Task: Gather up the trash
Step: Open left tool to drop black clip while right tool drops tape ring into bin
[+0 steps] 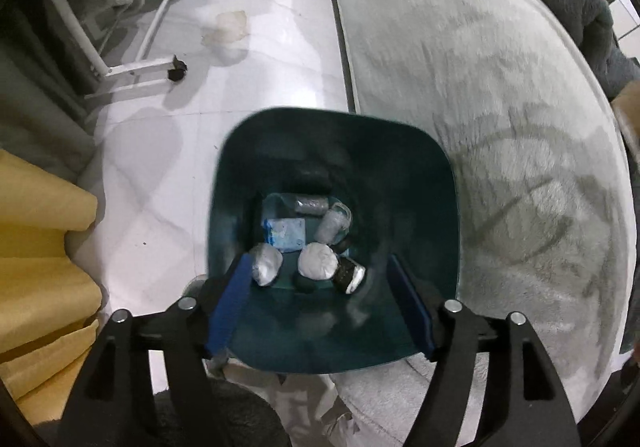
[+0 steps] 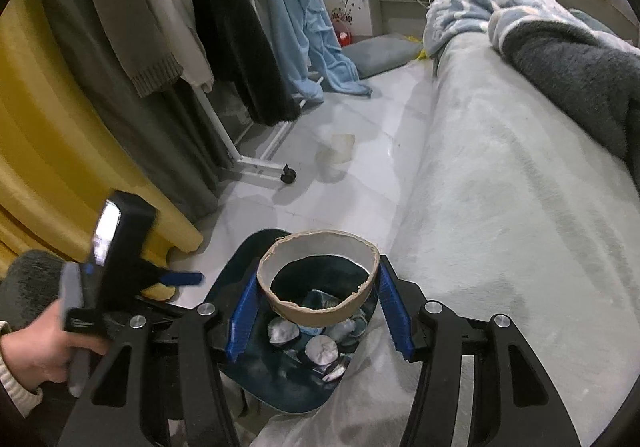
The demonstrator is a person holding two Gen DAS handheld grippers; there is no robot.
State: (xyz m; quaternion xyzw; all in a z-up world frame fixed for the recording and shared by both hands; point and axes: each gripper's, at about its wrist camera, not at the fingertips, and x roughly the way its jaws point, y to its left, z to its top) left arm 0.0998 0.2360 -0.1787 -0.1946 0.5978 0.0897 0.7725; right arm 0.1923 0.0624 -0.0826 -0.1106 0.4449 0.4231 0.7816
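Observation:
A dark teal trash bin (image 1: 420, 175) stands on the floor beside the bed. It holds several crumpled white wads (image 1: 318, 261), a blue-white packet (image 1: 284, 233) and a grey roll (image 1: 310, 206). My left gripper (image 1: 320, 299) is open and empty right above the bin's mouth. My right gripper (image 2: 316, 311) is shut on a torn cardboard tape ring (image 2: 316, 317), held over the bin (image 2: 272, 387). The left gripper (image 2: 120, 267) and the hand holding it show at the left of the right wrist view.
A bed with a grey fleece cover (image 1: 480, 67) runs along the right. A white clothes rack on castors (image 2: 256, 163) with hanging clothes stands on the tiled floor. A yellow curtain (image 1: 36, 247) hangs at left. A stain (image 1: 226, 27) marks the floor.

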